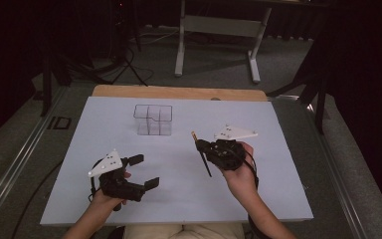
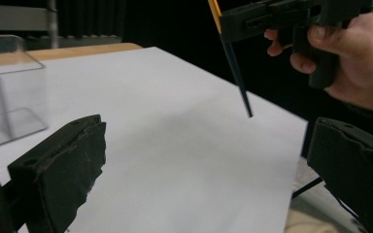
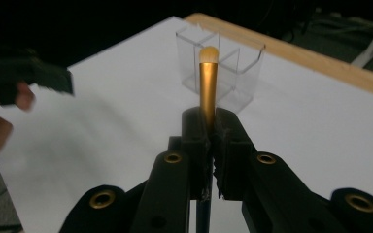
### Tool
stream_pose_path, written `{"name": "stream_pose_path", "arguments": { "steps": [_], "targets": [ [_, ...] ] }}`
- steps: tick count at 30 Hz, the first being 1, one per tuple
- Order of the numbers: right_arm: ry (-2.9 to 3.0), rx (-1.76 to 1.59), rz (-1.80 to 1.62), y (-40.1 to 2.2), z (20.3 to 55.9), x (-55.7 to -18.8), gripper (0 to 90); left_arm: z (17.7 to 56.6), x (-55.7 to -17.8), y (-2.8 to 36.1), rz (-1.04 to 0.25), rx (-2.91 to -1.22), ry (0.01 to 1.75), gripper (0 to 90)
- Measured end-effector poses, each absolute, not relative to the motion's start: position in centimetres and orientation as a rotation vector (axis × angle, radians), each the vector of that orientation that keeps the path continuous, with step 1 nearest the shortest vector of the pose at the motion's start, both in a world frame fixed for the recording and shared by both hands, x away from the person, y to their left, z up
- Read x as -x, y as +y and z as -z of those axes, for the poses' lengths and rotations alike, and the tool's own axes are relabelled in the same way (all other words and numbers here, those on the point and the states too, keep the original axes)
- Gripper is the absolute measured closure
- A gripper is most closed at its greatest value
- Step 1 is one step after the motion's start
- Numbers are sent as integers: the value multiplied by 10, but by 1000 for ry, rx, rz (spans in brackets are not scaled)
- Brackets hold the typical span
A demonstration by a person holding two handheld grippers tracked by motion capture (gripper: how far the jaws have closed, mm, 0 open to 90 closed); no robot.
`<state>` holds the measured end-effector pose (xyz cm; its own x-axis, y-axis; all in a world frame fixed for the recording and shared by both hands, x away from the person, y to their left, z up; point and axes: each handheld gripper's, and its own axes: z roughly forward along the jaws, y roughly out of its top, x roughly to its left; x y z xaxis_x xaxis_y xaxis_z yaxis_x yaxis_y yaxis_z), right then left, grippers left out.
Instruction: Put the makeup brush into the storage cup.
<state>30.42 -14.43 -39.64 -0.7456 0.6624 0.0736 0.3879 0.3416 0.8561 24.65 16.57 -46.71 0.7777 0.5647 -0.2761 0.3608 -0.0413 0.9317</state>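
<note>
R gripper [image 1: 205, 147] clamped tight on brush [image 1: 202, 155] w/ gold end up, above the mat near clear organizer [image 1: 152, 120], prob to slot it in, L gripper [image 1: 146, 172] spread, empty

Wide bare room across the pale blue-white rectangular table board [image 1: 258, 199], lower centre and both flanks. Blocked at upper centre by a clear plastic compartmented box [image 1: 152, 120]. Mid-right, narrowed by a slim black-and-gold brush [image 1: 202, 155] slanting out of the right gripper [image 1: 205, 148].
</note>
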Motion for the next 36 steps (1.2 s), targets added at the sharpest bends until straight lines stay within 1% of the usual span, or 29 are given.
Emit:
{"name": "stream_pose_path", "arguments": {
  "steps": [9, 13, 15, 18, 27, 29, 31, 32, 33, 34, 36],
  "targets": [
    [2282, -920, -1398, -133, 391, -307, 843, 472, -262, 143, -83, -1662, 747, 11],
    [2249, -908, -1434, -128, 385, -307, 843, 473, -264, 134, -130, -1623, 745, 11],
    [2245, -899, -1436, -126, 383, -307, 843, 473, -264, 132, -137, -1638, 745, 11],
    [2223, -872, -1442, -119, 378, -308, 842, 471, -267, 121, -132, -1673, 696, 10],
    [2168, -865, -1524, -115, 376, -305, 843, 463, -278, 90, -145, -1708, 681, 15],
    [2152, -863, -1534, -115, 375, -303, 842, 465, -280, 84, -142, -1707, 692, 59],
    [2140, -861, -1548, -115, 374, -303, 843, 467, -282, 78, -142, -1710, 695, 75],
    [2138, -861, -1551, -115, 373, -302, 842, 468, -283, 77, -143, -1707, 698, 131],
    [2137, -857, -1554, -116, 373, -302, 842, 469, -283, 75, -138, -1694, 704, 165],
    [2132, -855, -1557, -116, 373, -301, 842, 470, -284, 74, -135, -1692, 715, 171],
    [2131, -851, -1558, -116, 373, -300, 842, 472, -285, 72, -142, -1683, 723, 280]
  ]
}}
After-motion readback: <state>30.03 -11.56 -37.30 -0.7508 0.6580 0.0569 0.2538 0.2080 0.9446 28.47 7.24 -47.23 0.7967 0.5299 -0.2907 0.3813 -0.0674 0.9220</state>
